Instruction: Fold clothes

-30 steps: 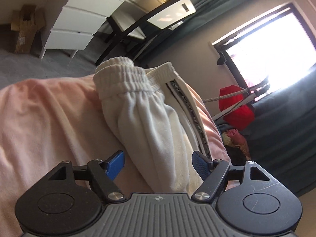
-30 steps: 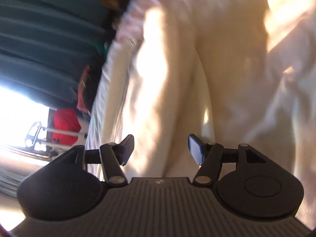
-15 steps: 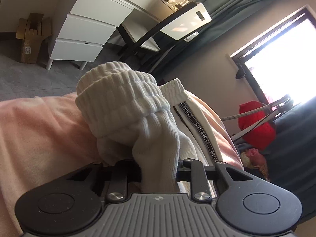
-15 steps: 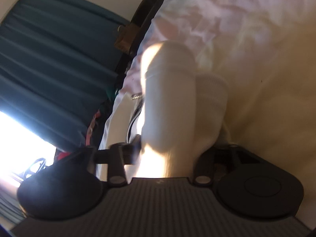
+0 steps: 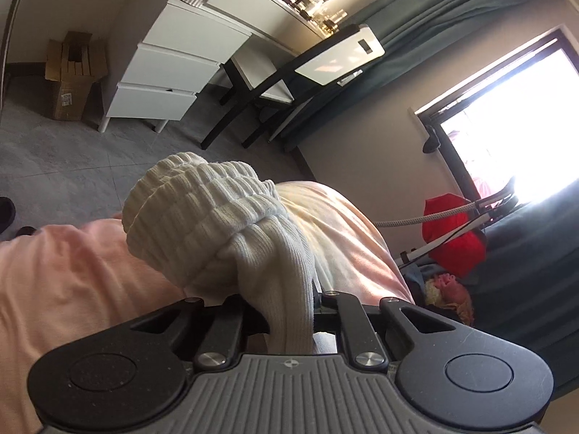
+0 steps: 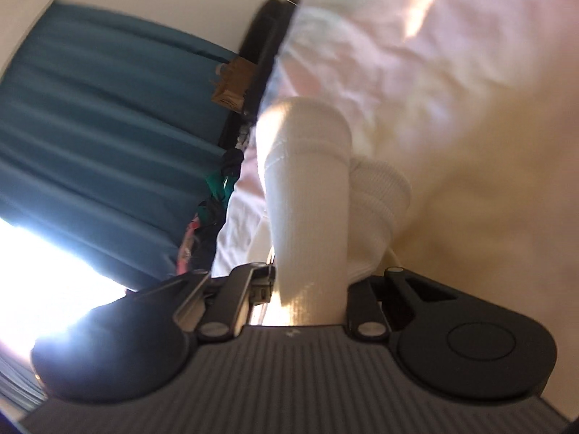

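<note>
The garment is a pair of white knit pants with a ribbed elastic band (image 5: 202, 209). My left gripper (image 5: 289, 322) is shut on a bunch of this white fabric, and the ribbed band rises in front of it above the pink bedsheet (image 5: 72, 282). My right gripper (image 6: 311, 296) is shut on another part of the white pants (image 6: 307, 188), which stands up as a rounded fold over the pink sheet (image 6: 452, 54). The fingertips of both grippers are hidden by cloth.
A white drawer unit (image 5: 170, 72), a black-framed chair (image 5: 275, 83) and a cardboard box (image 5: 72, 76) stand on the grey floor. A bright window (image 5: 514, 123), a red bag (image 5: 456, 238) and teal curtains (image 6: 90, 137) are beside the bed.
Both grippers were open around the pants one second ago and have closed on the fabric. Both have since lifted it higher off the pink sheet.
</note>
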Action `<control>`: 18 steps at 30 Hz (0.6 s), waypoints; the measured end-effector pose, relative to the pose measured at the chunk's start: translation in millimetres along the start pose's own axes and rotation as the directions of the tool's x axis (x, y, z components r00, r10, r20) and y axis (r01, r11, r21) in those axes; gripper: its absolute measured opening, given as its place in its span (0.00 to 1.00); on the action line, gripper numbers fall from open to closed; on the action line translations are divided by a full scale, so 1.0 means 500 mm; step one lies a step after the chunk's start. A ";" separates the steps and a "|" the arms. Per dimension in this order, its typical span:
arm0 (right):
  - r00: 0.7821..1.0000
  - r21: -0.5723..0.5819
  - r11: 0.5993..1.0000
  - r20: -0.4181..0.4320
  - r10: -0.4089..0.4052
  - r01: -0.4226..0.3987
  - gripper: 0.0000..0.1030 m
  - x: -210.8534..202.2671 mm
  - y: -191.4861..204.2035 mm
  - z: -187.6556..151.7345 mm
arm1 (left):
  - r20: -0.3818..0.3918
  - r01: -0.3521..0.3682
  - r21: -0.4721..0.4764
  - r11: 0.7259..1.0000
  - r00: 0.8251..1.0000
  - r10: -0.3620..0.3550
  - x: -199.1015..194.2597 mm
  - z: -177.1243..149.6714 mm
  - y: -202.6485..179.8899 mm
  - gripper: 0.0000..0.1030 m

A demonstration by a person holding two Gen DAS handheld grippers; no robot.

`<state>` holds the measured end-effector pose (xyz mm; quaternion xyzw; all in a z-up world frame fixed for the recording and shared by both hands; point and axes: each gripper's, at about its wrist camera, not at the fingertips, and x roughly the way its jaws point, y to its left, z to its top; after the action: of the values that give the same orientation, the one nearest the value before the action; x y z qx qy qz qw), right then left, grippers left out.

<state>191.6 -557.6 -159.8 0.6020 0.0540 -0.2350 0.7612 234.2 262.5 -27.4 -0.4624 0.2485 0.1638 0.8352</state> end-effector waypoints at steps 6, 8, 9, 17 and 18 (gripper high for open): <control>0.996 0.147 0.989 -0.083 0.031 -0.018 0.14 -0.127 -0.034 -0.006 | -0.013 -0.025 0.049 0.998 1.000 0.026 -0.172 0.023 0.072 0.12; 0.993 0.129 0.991 -0.115 0.028 -0.013 0.14 -0.163 -0.034 -0.005 | -0.012 -0.050 0.096 0.994 0.999 0.051 -0.221 0.020 0.099 0.12; 0.991 0.126 0.992 -0.136 0.014 0.003 0.14 -0.175 -0.038 0.000 | -0.021 -0.061 0.114 0.992 0.998 0.064 -0.229 0.013 0.115 0.12; 0.981 0.044 0.995 -0.179 -0.078 0.087 0.14 -0.213 -0.062 0.005 | -0.114 -0.148 0.233 0.961 0.977 0.178 -0.238 -0.061 0.259 0.15; 0.980 0.031 0.995 -0.181 -0.083 0.090 0.14 -0.211 -0.064 0.003 | -0.117 -0.147 0.245 0.958 0.977 0.179 -0.244 -0.067 0.266 0.16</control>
<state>84.5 -533.2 -149.3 0.6326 0.1440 -0.2137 0.7304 58.0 297.7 -65.3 -0.3486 0.3606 0.1693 0.8484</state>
